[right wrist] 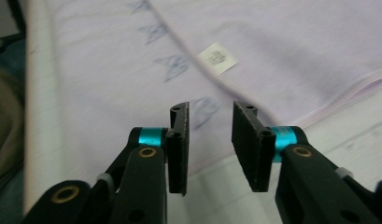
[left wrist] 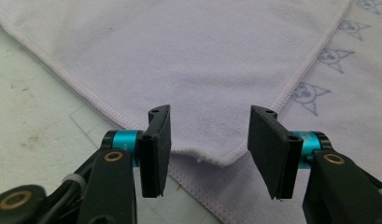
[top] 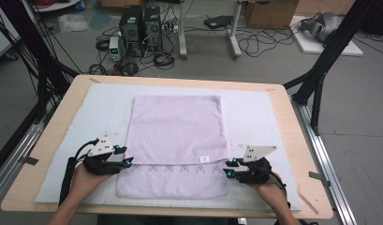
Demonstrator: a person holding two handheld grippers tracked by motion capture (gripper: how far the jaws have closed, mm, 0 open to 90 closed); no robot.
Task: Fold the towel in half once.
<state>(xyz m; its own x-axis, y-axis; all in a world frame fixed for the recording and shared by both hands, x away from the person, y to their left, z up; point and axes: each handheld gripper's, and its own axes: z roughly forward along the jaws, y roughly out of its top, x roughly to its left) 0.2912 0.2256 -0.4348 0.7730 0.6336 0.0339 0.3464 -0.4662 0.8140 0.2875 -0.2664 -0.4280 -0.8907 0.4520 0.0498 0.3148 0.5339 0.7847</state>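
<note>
A lilac towel [top: 177, 126] lies folded on the white mat [top: 254, 112]. Its upper layer ends short of the near edge, leaving a strip with printed cat faces [top: 168, 168]. A small white label [top: 204, 159] sits near the fold's edge. My left gripper [top: 124, 156] is at the towel's left side and stands open. In the left gripper view, a corner of the upper layer [left wrist: 216, 158] lies between the apart jaws of the left gripper [left wrist: 209, 112]. My right gripper [top: 230, 167] is at the towel's right side, also open. In the right gripper view, the right gripper [right wrist: 211, 106] hovers over the towel [right wrist: 282, 51] near the label [right wrist: 218, 58].
The mat covers most of a wooden table [top: 297, 140]. Black frame struts [top: 329, 51] stand at both far corners. Computers [top: 140, 28] and cables lie on the floor beyond.
</note>
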